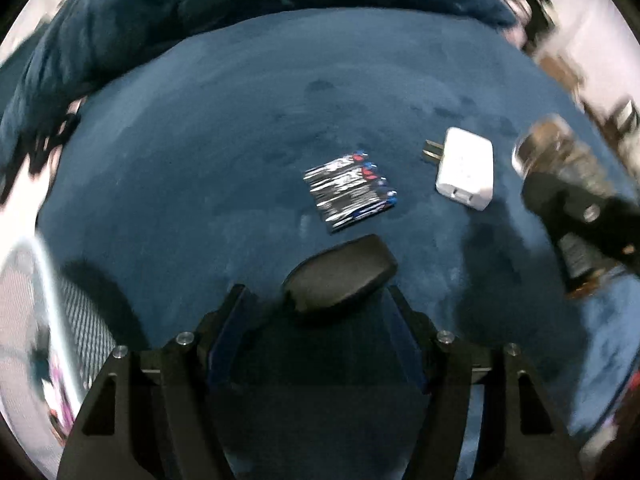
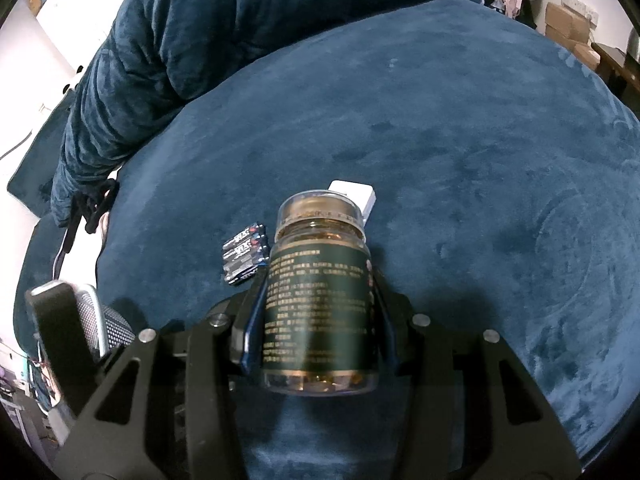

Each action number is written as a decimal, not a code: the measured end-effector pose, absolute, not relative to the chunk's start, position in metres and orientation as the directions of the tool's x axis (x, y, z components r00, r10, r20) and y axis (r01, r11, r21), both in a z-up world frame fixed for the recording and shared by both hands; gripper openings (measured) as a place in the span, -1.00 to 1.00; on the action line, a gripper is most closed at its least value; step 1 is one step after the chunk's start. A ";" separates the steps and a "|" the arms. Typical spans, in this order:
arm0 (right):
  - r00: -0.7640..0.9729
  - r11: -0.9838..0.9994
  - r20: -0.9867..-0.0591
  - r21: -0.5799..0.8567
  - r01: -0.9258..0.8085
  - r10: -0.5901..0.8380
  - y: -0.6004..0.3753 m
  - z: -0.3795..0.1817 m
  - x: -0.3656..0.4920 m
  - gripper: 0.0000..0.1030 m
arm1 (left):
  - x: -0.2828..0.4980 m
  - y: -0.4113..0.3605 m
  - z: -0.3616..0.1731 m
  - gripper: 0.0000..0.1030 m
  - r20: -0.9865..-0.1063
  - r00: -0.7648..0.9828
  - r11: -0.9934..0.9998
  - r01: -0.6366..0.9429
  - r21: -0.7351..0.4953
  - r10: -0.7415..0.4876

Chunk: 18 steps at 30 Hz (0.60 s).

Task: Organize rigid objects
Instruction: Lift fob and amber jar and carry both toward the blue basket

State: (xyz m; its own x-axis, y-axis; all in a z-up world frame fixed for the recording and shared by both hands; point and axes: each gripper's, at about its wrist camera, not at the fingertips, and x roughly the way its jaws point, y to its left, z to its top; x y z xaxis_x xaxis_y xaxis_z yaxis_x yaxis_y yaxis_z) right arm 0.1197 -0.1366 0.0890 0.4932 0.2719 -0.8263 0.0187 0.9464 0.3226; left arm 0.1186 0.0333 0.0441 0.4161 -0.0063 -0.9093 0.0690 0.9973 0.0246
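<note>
- Mid-sort, judging by the layout: one item in hand, three lying loose on the bed [image 1: 240, 120].
- Right claw [image 2: 318, 280] clenched on the jar [image 2: 320, 320], pads pressing the label on both sides; jar carried off the cover, tipped forward and down, lid end away from the wrist.
- Left claw [image 1: 316, 292] released, jaws parted over the black case [image 1: 340, 272]; no pad pressing on it, case lying on the cover just at the fingertips, toward the near edge of the bed.
- Next move, most likely: setting the jar down beside the others, or into the mesh basket [image 1: 86, 320] at the left edge. Calls for bringing the base level first, then lowering until the base meets the soft cover before letting go. Could topple on the plush otherwise.
- For the left side: either closing across the narrow width of the case or pulling clear. Cannot tell which.
- Jar: clear glass or plastic, wide clear lid, dark green label with fine pale print, amber-gold contents showing at neck and base.
- Battery pack [image 1: 350, 190] mid-bed, just beyond the case; white plug adapter [image 1: 466, 168] to its right, prongs facing left, apart from the pack.
</note>
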 end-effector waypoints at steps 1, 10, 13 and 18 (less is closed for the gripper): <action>0.492 0.945 -0.827 0.325 0.023 0.273 -0.138 0.088 0.120 -0.08 | 0.122 0.027 0.041 0.34 -0.909 0.416 0.994 0.102 0.049 0.002; 0.487 0.944 -0.829 0.330 0.029 0.275 -0.139 0.085 0.124 -0.08 | 0.128 0.021 0.032 0.03 -0.910 0.406 0.985 0.171 -0.015 -0.084; 0.485 0.944 -0.830 0.328 0.028 0.274 -0.139 0.085 0.124 -0.08 | 0.118 0.024 0.038 -0.19 -0.922 0.379 0.991 0.133 -0.030 -0.079; 0.482 0.945 -0.832 0.325 0.026 0.273 -0.139 0.085 0.124 -0.08 | 0.104 0.026 0.046 -0.31 -0.920 0.386 0.995 0.101 -0.022 -0.060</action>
State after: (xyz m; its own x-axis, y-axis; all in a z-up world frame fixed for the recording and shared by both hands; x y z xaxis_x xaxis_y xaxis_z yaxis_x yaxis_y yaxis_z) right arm 0.1242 -0.1390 0.0846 0.4822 0.2731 -0.8324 0.0258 0.9453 0.3251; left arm 0.1037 0.0260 0.0456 0.3865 -0.0598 -0.9204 0.1010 0.9946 -0.0222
